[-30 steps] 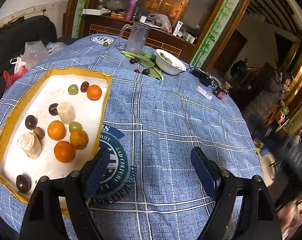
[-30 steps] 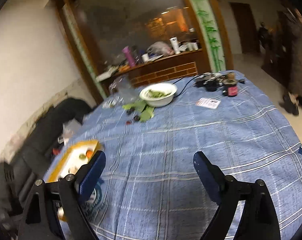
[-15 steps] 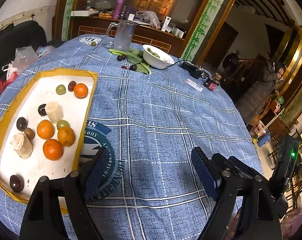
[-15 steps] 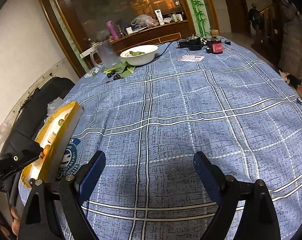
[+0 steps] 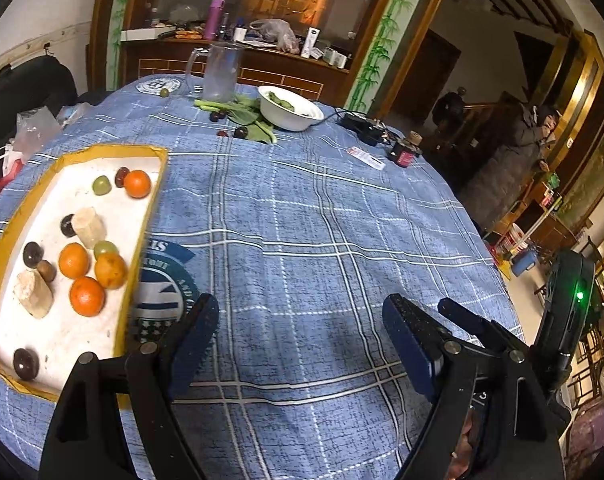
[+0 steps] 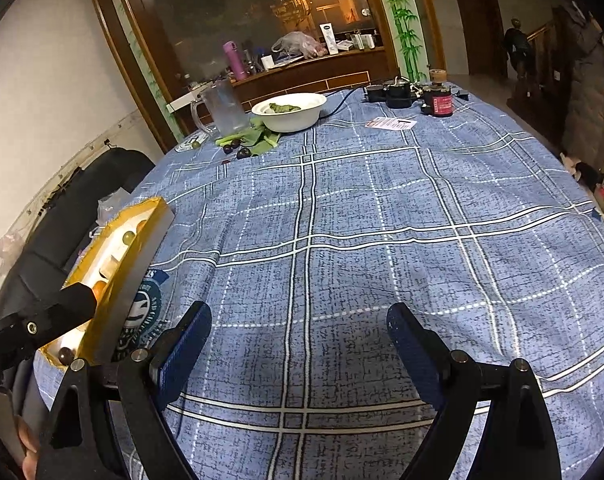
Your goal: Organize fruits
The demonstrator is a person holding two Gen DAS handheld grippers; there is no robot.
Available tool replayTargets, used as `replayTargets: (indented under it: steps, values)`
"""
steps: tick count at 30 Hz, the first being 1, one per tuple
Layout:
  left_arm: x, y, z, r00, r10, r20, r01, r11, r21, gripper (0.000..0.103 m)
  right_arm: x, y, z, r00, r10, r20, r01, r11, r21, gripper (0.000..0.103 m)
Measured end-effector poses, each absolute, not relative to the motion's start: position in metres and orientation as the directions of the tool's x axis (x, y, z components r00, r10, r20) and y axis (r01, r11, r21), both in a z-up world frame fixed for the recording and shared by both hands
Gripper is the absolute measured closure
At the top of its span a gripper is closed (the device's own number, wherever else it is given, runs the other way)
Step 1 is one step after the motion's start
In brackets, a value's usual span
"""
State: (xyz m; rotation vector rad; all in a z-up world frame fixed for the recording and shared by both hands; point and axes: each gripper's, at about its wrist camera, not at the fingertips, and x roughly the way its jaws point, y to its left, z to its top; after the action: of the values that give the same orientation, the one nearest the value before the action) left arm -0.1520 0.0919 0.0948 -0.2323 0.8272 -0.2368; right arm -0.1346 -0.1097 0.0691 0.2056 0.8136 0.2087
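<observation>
Both grippers hover low over the round table covered with a blue plaid cloth (image 6: 342, 220), and both are empty. The left gripper (image 5: 300, 330) has its jaws wide apart, and the right gripper (image 6: 298, 338) is spread wide in the same way.

The fruits lie in the shallow yellow-rimmed tray with a white floor (image 5: 34, 184) at the left side of the table: several oranges (image 5: 87, 296), green grapes (image 5: 101, 185), dark plums (image 5: 26, 364) and two pale cut chunks (image 5: 34, 294). A few more dark fruits (image 6: 244, 153) lie loose on the cloth just beside the green leaves (image 6: 262, 136), near the white bowl (image 6: 290, 114) and the clear glass mug (image 6: 224, 108).

I think the main risk is rolling. The fruits are round and lie close together, so a jaw that comes down on one orange may push its neighbour away. The tray wall can also catch a finger that comes in low.

The left wrist view shows the whole tray floor from above, with every fruit separate. The right wrist view sees the tray only from the side, so its wall hides most fruits, but this view shows the far loose fruits more clearly.
</observation>
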Motion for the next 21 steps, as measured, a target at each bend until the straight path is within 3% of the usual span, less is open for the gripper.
replayTargets:
  steps: [13,21]
  values:
    - [-0.175,0.09,0.105,0.672,-0.321,-0.667,0.15,0.941,-0.303,0.016,-0.151,-0.102,0.094,0.713,0.218,-0.666,-0.117,0.974,0.193,0.011]
    - [-0.155,0.086,0.088,0.635,-0.298,-0.713,0.125,0.95,-0.286,0.016,-0.135,-0.117,0.072,0.674,0.206,-0.709,-0.067,0.973,0.219,0.011]
